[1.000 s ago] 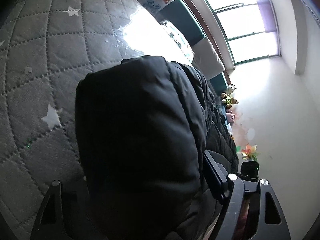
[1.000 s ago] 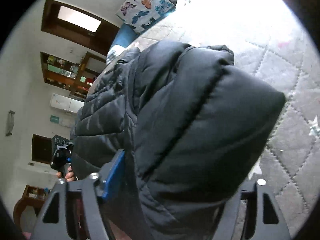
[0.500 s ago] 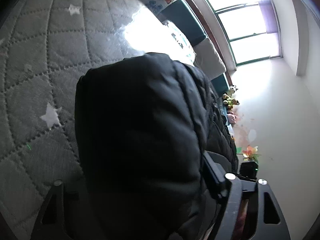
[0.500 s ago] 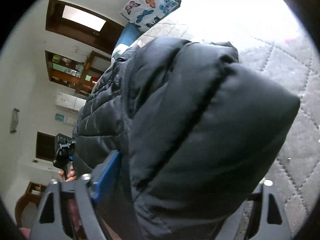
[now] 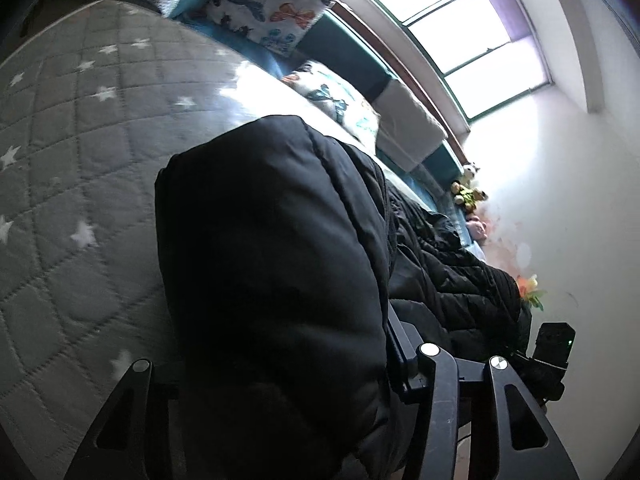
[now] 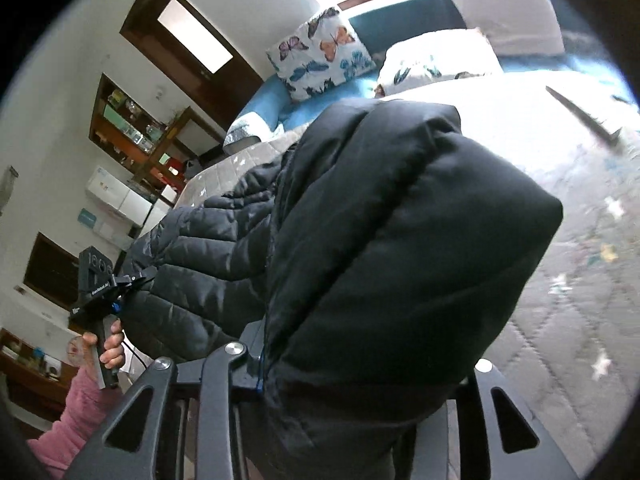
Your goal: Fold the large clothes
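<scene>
Left gripper [image 5: 280, 368]: jaws just closing, clamped now on a thick bulge of the black puffer jacket [image 5: 272, 264], padding swelling out from between them. Right gripper [image 6: 340, 368]: likewise just closing, pinching another fat roll of the same jacket [image 6: 400, 240], blue pad edge showing at the left jaw. Seen from the right wrist, left gripper body [image 6: 94, 284] off to the side, held in a hand [image 6: 108, 348] with a pink sleeve [image 6: 76, 412], the quilted span of jacket stretched between the two grips.

Jacket raised off the grey star-quilted bedspread [image 5: 72, 184], hanging between both grips rather than lying flat. Beyond it, butterfly cushions [image 5: 276, 4] against the teal headboard side, a bright window [image 5: 460, 20], small plush toys [image 5: 466, 192] by the wall.

Likely step: carrying one edge up and over for a fold. Best done by keeping both grips level and equally far apart, so the edge stays taut and straight; keeping the pinch firm, since slick puffy fabric probably squeezes out easily; laying the lifted edge squarely onto the remainder before any release; avoiding a twist of either wrist, liable to skew the fold.
</scene>
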Available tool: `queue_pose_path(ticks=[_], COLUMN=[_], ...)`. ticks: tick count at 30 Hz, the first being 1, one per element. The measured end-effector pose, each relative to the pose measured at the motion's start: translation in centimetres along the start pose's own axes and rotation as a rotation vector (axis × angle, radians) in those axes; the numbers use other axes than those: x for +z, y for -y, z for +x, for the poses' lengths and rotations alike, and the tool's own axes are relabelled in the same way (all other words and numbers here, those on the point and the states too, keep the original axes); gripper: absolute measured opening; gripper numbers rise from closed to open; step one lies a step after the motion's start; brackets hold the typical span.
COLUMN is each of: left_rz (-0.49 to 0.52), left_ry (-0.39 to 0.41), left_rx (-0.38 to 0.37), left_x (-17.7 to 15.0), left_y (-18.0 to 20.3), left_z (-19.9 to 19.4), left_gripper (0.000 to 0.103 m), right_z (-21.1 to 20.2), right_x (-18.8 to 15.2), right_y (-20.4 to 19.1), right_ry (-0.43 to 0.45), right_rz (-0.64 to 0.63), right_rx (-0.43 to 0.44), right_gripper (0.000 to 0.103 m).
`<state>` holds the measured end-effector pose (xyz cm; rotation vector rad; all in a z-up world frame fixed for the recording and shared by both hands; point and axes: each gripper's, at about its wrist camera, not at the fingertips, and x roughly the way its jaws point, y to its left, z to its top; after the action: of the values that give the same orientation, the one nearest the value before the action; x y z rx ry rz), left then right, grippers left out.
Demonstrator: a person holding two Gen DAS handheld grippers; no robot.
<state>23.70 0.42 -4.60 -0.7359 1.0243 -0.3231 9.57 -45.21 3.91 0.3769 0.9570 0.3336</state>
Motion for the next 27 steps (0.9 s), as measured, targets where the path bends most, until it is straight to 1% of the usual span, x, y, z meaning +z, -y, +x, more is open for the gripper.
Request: queue_pose_path(ticks=[2,6,10,12,15,18,22,23,25,27], left_rz=[0.024,0.061,0.102,0.123,0.152,0.182,0.202,0.205,0.206,0.206], left_ry=[-0.010,-0.041,-0.067,-0.080,-0.091,-0.112,-0.147,-0.153,-0.177,-0.185], left_rx=[-0.014,-0.051,-0.095,-0.111,-0.126,-0.126,-0.094,-0.086,-0.048,-0.024], left_x=[0.0,0.4,0.7,1.0,1.0,1.0,0.3,-0.7,-1.8,-2.9], left_y=[2.1,6.2,11.0,13.3,16.9,19.6,21.6,21.3,21.5,19.9], left_z=[1.0,3.4,6.6,8.4,10.8,13.5,17.7,17.8,20.0,20.4], left_gripper=[0.056,0.055,0.055,0.055,0.055,0.055,0.055,0.055,0.055,0.055], right_z=[-1.1,-4.6,-7.4,-9.1,-10.3,-10.8,-10.1,-9.6,-8.8,-7.9], right_x=[0.0,0.1,0.1,0.3,0.4,0.2,-0.1,-0.3,-0.8,-1.3], right_y=[0.2,1.3,2.4,3.6,5.3,7.2,9.6,10.2,11.8,13.1], right_ry=[0.016,0.072,0.122,0.158,0.195,0.215,0.206,0.198,0.172,0.144], right_rz=[-0.003,0.005,0.019,0.026,0.052,0.081,0.122,0.133,0.159,0.183], right_rx=[-0.023,-0.075,-0.123,-0.152,-0.178,-0.196,-0.210,-0.212,-0.215,-0.225], right_gripper=[0.041,0.040,0.040,0.040,0.040,0.040,0.040,0.040,0.040,0.040])
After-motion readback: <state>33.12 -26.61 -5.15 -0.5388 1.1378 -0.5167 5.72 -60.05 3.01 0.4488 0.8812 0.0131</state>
